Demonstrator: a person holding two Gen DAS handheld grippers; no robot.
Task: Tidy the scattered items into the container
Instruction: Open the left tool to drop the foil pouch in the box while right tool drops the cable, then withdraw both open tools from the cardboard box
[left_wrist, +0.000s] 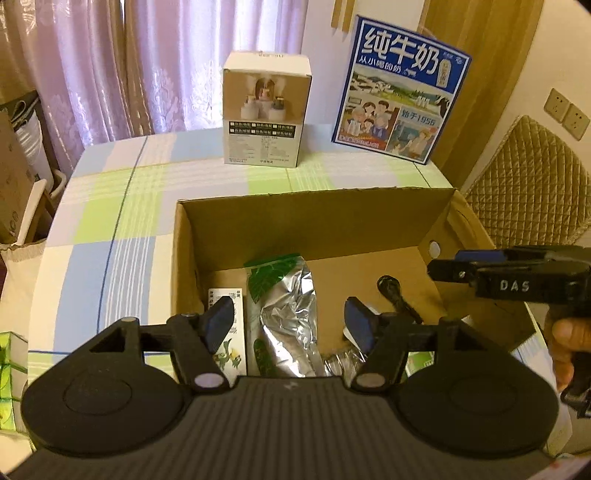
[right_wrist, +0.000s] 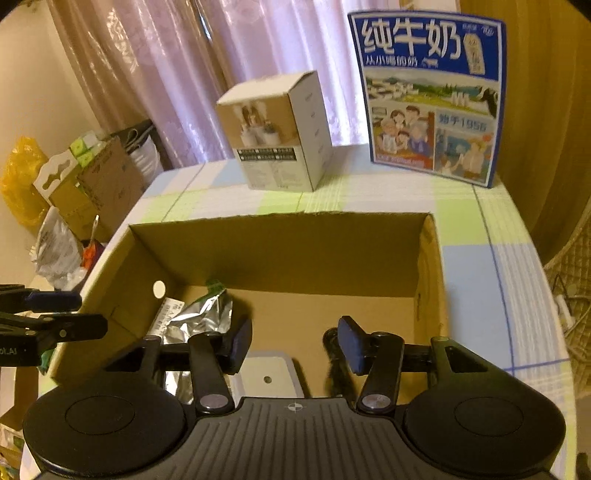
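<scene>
1. The left tongs (left_wrist: 291, 325) stand part open with nothing between the blue pads. They hang over the near edge of the cardboard box (left_wrist: 314, 210), pointing down into it.
2. The right tongs (right_wrist: 295, 343) are also part open and empty, poised over the same box from its other side. In the left view they show at the right edge, with the person's hand (left_wrist: 563, 347) behind them.
3. Directly below the left tongs lies a crumpled silver foil pouch (left_wrist: 288, 314) with a green leaf print, on the box floor. Beside it, against the left wall, sits a slim printed carton (left_wrist: 229, 332).
4. Below the right tongs lies a white flat item (right_wrist: 267, 373) with a small hole, and just beside it a black cable (right_wrist: 334, 365).
5. The box rests on a tabletop (left_wrist: 110, 229) covered in a checked cloth of blue, green and white.
6. At the far edge stand a white product box (left_wrist: 264, 114) and a blue milk carton pack (left_wrist: 400, 96), both upright, well apart from the box.
7. Judgement: several items are already inside and both tongs look freshly emptied. To finish well, lift each pair straight up clear of the box walls before swinging away, so nothing inside is snagged, then look for anything left outside, such as the green item (left_wrist: 9, 373) at the left edge.
</scene>
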